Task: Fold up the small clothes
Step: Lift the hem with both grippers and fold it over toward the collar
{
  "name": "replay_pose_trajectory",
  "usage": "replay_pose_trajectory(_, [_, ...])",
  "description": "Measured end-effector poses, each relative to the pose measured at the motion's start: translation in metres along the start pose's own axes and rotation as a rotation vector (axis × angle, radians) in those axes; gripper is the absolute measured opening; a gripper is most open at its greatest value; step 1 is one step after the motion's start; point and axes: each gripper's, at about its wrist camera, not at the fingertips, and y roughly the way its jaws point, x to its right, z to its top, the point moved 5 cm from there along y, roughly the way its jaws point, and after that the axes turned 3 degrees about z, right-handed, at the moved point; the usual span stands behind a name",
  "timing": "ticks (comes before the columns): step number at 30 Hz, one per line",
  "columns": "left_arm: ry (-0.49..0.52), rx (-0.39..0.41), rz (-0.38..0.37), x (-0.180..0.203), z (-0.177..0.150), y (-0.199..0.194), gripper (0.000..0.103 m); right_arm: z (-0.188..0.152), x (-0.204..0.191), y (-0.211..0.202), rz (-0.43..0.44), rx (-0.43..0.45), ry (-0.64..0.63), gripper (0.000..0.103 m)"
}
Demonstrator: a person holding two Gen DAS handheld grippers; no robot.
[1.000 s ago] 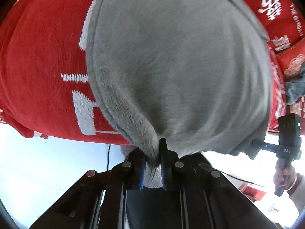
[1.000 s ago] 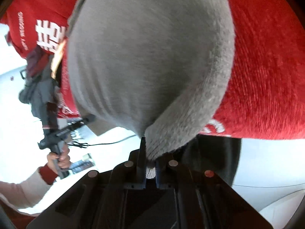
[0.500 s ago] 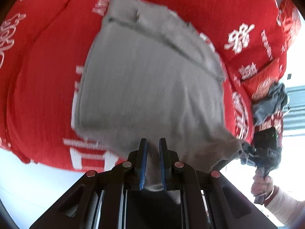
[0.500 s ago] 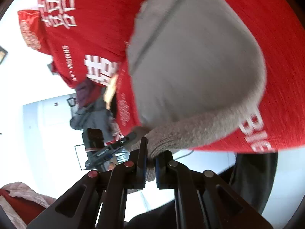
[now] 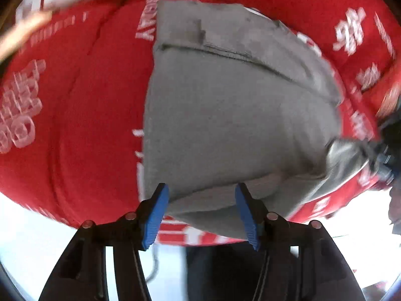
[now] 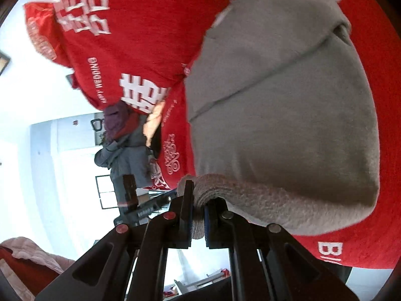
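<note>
A grey garment (image 5: 238,115) lies folded over on a red bedspread (image 5: 75,115) with white lettering. My left gripper (image 5: 201,213) is open, its blue pads apart on either side of the garment's near edge, holding nothing. In the right wrist view the same grey garment (image 6: 283,130) fills the right half. My right gripper (image 6: 198,213) is shut on the garment's thick near corner, which is bunched between its pads. That gripper also shows at the right edge of the left wrist view (image 5: 381,150).
The red bedspread (image 6: 140,37) ends just in front of both grippers, with bright white floor beyond. A pile of grey and purple clothes (image 6: 122,138) lies at the far left of the right wrist view. A pink quilt (image 6: 27,253) shows at bottom left.
The garment has come down from hanging in the air onto the bedspread. My left gripper has opened and let go of its corner. My right gripper still holds its corner.
</note>
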Motion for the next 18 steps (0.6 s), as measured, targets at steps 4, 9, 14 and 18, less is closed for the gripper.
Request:
replay_pose_trajectory(4, [0.296, 0.035, 0.118, 0.029, -0.007, 0.007, 0.057, 0.0, 0.019, 0.0, -0.024, -0.017, 0.046, 0.007])
replay_pose_trajectory(9, [0.663, 0.023, 0.158, 0.075, -0.023, 0.03, 0.057, 0.002, 0.022, 0.002, -0.026, -0.022, 0.062, 0.007])
replay_pose_trajectory(14, [0.823, -0.001, 0.165, 0.097, -0.031, 0.053, 0.057, 0.003, 0.025, 0.002, -0.014, -0.019, 0.061, 0.007])
replay_pose_trajectory(18, [0.779, -0.044, 0.115, 0.095, -0.03, 0.058, 0.007, 0.0, 0.028, 0.001, -0.01, -0.009, 0.066, 0.007])
